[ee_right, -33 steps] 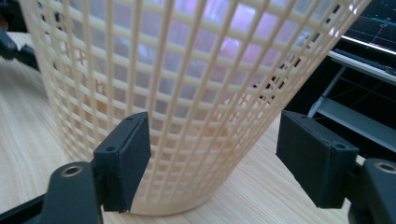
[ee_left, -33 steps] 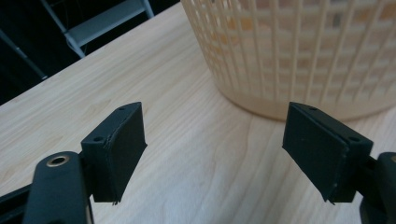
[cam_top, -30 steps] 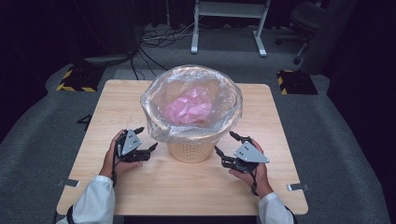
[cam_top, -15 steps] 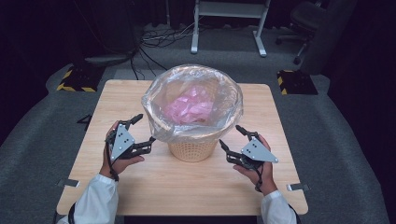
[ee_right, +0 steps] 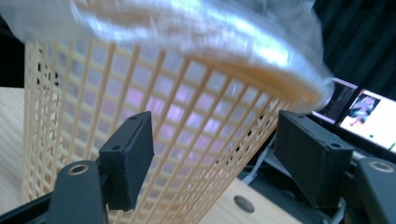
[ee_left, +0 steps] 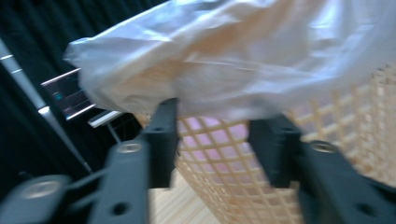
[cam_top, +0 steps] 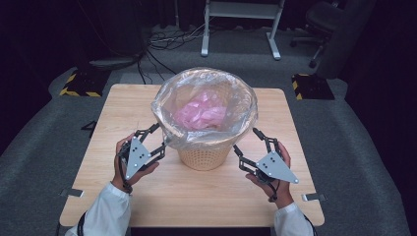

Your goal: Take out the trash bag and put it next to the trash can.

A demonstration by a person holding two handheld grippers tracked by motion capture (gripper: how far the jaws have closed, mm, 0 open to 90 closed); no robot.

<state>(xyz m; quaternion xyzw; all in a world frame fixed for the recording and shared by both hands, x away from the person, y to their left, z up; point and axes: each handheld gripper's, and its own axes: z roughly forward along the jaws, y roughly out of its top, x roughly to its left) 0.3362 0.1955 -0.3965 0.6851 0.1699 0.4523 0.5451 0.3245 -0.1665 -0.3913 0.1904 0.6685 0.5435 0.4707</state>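
Flanking: both grippers sat beside the basket (cam_top: 204, 156)
Left gripper (cam_top: 158, 137): jaws were closing around the bag's (cam_top: 206, 98) hem, pads apart
Right gripper (cam_top: 248, 143): jaws stood wide, nothing held

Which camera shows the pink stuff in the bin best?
The high view: it looks down into the open bag at the pink stuff. Both gripper views catch just a pink tint through the basket lattice.
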